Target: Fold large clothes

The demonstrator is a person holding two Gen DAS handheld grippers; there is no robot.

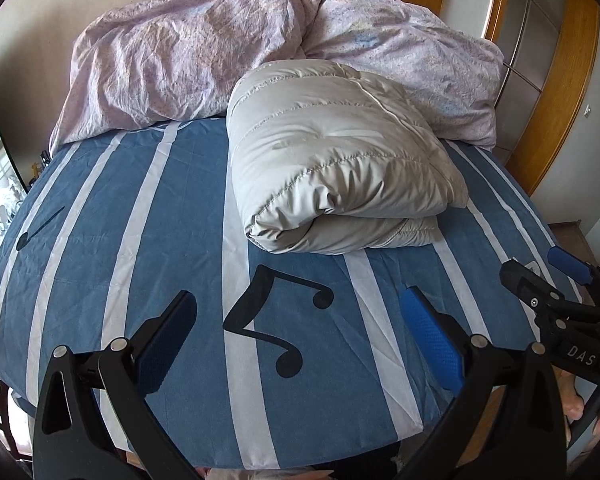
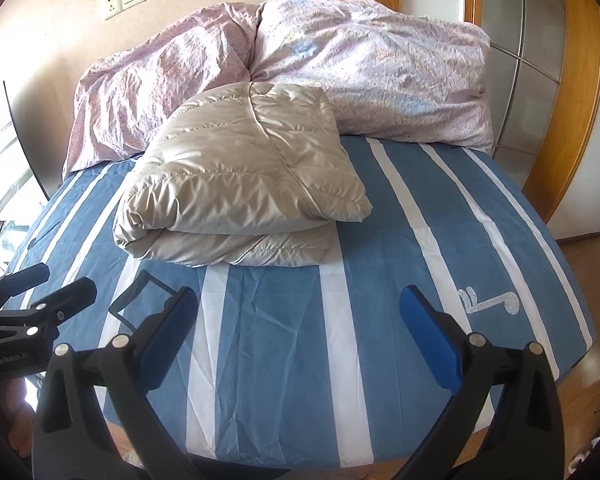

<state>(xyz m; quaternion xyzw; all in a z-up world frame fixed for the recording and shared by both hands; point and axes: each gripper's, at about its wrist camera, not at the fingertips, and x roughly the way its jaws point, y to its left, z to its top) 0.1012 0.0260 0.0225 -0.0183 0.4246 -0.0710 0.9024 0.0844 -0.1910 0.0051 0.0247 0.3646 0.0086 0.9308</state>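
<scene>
My left tongs (image 1: 300,340) and right tongs (image 2: 300,336) hover wide apart, empty, over the bed's (image 2: 380,280) near edge; folded puffer jacket (image 2: 240,184) lies mid-bed.

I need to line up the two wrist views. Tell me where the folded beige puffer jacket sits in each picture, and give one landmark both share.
Left wrist: folded jacket right of centre, on the striped sheet.
Right wrist: jacket left of centre.
Shared landmark: the crumpled pink duvet behind it.

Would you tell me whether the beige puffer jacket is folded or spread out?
Folded: the puffer jacket lies doubled into a compact stacked bundle on the striped sheet.
</scene>
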